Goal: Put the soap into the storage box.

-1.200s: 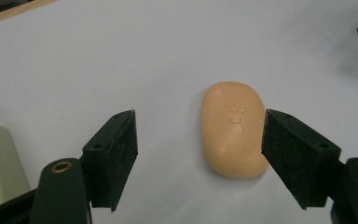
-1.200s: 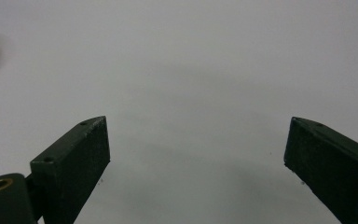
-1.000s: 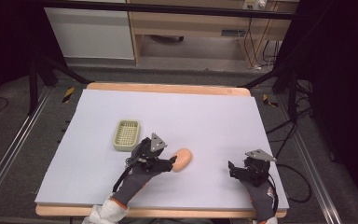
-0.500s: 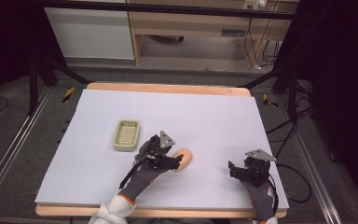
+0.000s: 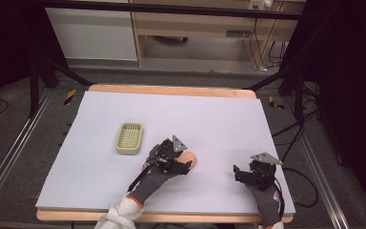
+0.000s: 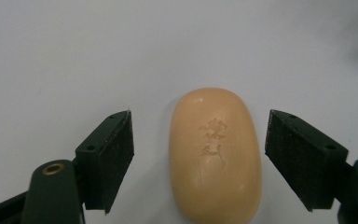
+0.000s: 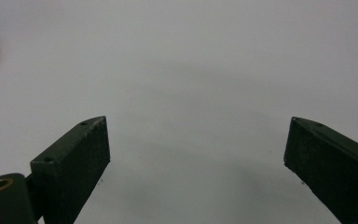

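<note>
Left gripper [image 6: 199, 154] straddles the peach oval soap bar [image 6: 215, 154], jaws apart, not yet pinching.
Lined up across the bar's short axis for a grab; right gripper [image 7: 196, 163] gapes wide, idle on the white tabletop [image 5: 209, 119].

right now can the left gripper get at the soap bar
Probably yes. The left gripper is open with the soap bar lying between its fingers, a gap showing on each side, and nothing in the way on the white table.

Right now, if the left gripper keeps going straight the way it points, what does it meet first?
The soap bar. It lies between the open jaws of the left gripper, touching neither, so going on would bring it deeper between them; beyond is bare white table.
</note>
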Demonstrator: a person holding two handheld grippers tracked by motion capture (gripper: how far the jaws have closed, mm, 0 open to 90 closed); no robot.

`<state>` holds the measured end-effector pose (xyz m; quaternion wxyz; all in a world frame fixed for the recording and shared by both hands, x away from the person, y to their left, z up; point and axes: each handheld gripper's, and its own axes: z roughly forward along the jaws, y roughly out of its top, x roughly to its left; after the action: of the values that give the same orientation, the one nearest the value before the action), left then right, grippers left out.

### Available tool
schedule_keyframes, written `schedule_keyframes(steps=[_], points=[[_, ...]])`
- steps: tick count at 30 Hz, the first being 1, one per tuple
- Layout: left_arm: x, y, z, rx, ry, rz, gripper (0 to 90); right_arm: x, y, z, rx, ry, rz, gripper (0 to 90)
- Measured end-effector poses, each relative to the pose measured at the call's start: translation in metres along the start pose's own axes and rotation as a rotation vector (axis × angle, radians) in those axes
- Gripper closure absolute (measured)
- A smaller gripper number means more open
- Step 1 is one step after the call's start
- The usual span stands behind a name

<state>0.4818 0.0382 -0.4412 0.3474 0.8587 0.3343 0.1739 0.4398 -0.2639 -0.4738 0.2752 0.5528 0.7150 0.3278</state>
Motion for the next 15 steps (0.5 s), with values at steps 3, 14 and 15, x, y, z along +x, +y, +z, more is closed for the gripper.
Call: schedule_keyframes(steps=[3,14,15], points=[[0.000,0.001,0.002,0.010,-0.001,0.001,22.3,0.000,0.000,0.000,0.002,0.000,-0.001,7.2],[-0.006,0.003,0.015,0.054,-0.005,0.016,21.0,0.000,0.000,0.000,0.003,0.003,-0.009,7.2],[-0.007,0.003,0.017,0.054,-0.003,0.016,20.8,0.000,0.000,0.000,0.003,0.003,-0.009,7.2]])
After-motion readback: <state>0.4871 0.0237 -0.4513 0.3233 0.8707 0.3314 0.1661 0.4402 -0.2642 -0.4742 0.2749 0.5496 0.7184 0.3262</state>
